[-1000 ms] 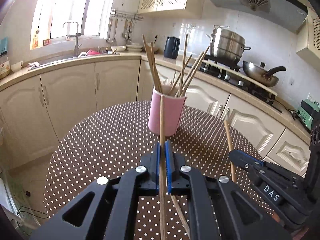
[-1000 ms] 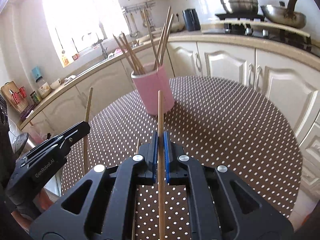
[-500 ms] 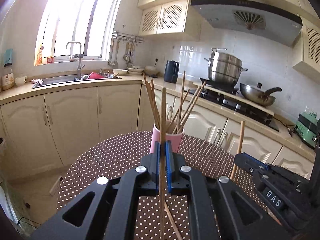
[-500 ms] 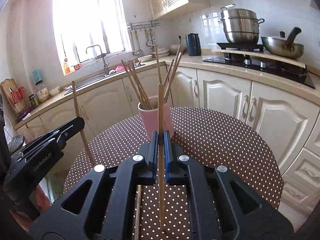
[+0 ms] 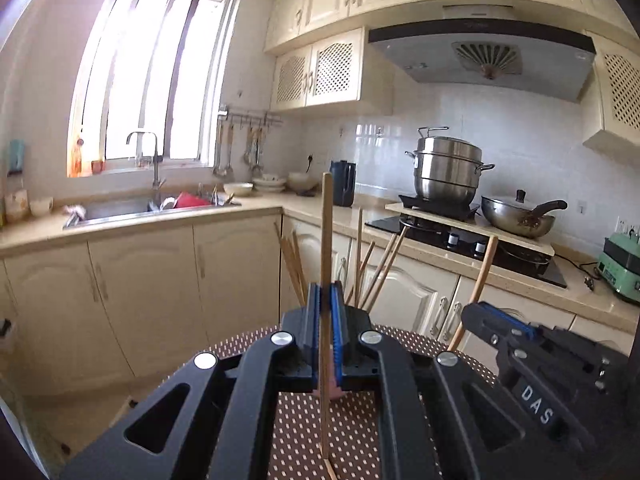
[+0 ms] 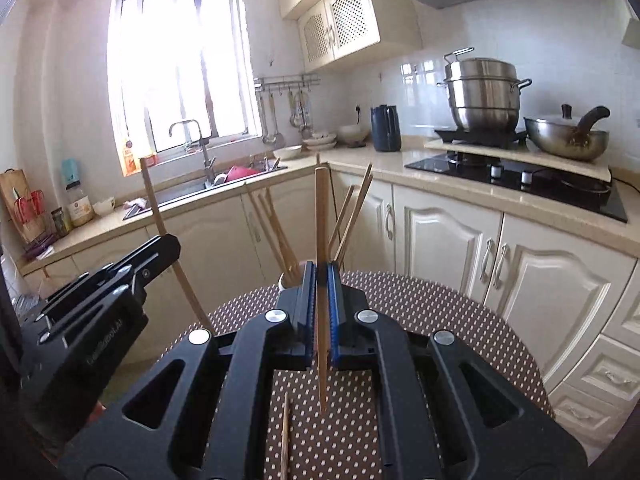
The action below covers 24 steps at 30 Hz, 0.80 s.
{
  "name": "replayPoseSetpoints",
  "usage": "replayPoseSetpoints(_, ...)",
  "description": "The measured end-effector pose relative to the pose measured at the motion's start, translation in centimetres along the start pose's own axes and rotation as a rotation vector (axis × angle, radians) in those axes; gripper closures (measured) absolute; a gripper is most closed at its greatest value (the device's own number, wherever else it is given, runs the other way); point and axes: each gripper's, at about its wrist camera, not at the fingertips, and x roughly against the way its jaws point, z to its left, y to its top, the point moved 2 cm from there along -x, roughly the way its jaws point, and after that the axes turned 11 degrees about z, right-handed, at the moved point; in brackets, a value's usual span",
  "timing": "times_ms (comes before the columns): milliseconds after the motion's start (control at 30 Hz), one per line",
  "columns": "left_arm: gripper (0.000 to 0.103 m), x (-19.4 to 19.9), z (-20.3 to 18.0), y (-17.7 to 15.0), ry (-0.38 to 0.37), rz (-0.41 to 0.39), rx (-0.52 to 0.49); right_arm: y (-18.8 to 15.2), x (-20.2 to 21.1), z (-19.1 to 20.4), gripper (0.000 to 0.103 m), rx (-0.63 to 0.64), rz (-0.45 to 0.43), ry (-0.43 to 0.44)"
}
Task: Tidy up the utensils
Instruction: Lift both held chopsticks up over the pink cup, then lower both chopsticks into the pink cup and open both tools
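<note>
My left gripper (image 5: 326, 300) has its jaws clamped tight on a single wooden chopstick (image 5: 326, 240) that stands nearly upright, and my right gripper (image 6: 322, 280) pinches a second chopstick (image 6: 321, 220) the same way. Both hang above the near side of the round dotted tabletop (image 6: 440, 312). Just beyond the fingertips, at the far side of the tabletop, sits the pink holder (image 6: 286, 279), mostly hidden, with a bundle of chopsticks (image 6: 276, 228) fanning out of it; one loose chopstick (image 6: 285, 432) lies on the tabletop near me.
</note>
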Motion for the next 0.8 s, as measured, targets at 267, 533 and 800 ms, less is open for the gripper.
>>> replayPoseSetpoints(267,0.097,-1.3,-0.8,3.5,0.005,-0.050,-0.013,3.8,-1.0,-0.4,0.097,-0.008,-0.066,-0.004)
replayPoseSetpoints(533,0.097,-3.1,-0.5,6.6,0.006,-0.095,0.004,7.7,-2.9,-1.8,0.097,-0.054,-0.114,0.039)
replayPoseSetpoints(800,0.097,-6.0,0.0,8.7,0.007,-0.108,0.037,9.9,-5.3,-2.0,0.097,-0.047,-0.153,0.050)
